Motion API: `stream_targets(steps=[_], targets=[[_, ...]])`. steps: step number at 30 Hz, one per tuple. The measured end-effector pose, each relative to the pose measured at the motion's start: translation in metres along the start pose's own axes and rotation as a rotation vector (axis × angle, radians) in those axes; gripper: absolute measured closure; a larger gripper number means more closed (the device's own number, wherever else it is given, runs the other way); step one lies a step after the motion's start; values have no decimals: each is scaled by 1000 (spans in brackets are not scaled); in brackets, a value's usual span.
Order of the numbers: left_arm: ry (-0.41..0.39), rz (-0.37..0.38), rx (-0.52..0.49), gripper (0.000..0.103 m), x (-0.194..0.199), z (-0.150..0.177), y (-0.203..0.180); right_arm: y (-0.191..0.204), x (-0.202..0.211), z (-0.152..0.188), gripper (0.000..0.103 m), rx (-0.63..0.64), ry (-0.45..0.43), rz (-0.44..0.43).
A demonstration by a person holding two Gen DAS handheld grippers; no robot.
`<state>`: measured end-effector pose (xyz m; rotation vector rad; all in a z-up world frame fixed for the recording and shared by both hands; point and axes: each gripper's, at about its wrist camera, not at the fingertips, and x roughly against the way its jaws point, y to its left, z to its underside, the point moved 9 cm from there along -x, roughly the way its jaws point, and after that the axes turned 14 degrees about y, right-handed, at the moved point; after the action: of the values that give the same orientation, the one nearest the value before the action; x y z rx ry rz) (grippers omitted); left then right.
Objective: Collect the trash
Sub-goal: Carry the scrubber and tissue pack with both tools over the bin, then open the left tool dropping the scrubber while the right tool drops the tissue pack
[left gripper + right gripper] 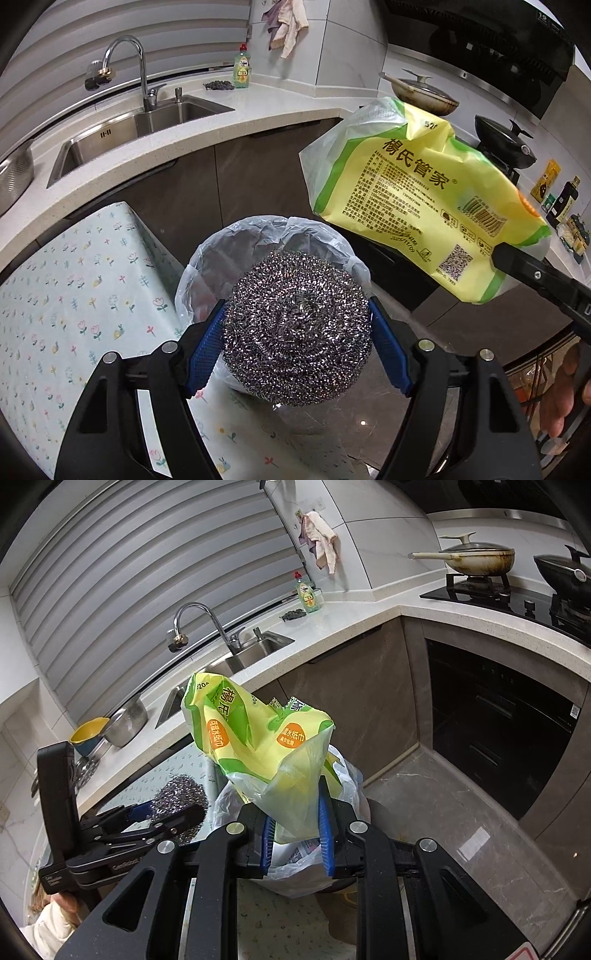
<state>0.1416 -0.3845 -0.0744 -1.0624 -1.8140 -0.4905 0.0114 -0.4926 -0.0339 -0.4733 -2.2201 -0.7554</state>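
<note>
My left gripper [297, 325] is shut on a steel wool scourer [297, 328], held just above the trash bin [207, 254] lined with a clear bag. My right gripper [297, 827] is shut on a yellow-green plastic wrapper [258, 746], also above the bin's bag [347, 775]. In the left wrist view the wrapper [424, 206] hangs to the upper right of the bin, pinched by the right gripper's finger [532, 273]. In the right wrist view the left gripper [177, 808] with the scourer [177, 794] is at the left.
A table with a floral cloth [66, 295] stands left of the bin. Behind is an L-shaped counter [258, 114] with a sink [129, 129], tap, dish soap bottle [242, 68], another scourer [218, 85], and a stove with pans [480, 559]. Dark cabinets and grey floor [461, 812] lie right.
</note>
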Motion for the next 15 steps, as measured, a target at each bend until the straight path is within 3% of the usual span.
stream_targets(steps=[2,6,15], targets=[[9,-2,0,31,-9,-2,3,-1,-6,0,84,-7,5,5],[3,-10,21,19,-19,-7,13,-3,-22,-2,84,-29,18,5],[-23,-9,84,16,-12,-8,44,8,-54,-10,84,-31,42,5]])
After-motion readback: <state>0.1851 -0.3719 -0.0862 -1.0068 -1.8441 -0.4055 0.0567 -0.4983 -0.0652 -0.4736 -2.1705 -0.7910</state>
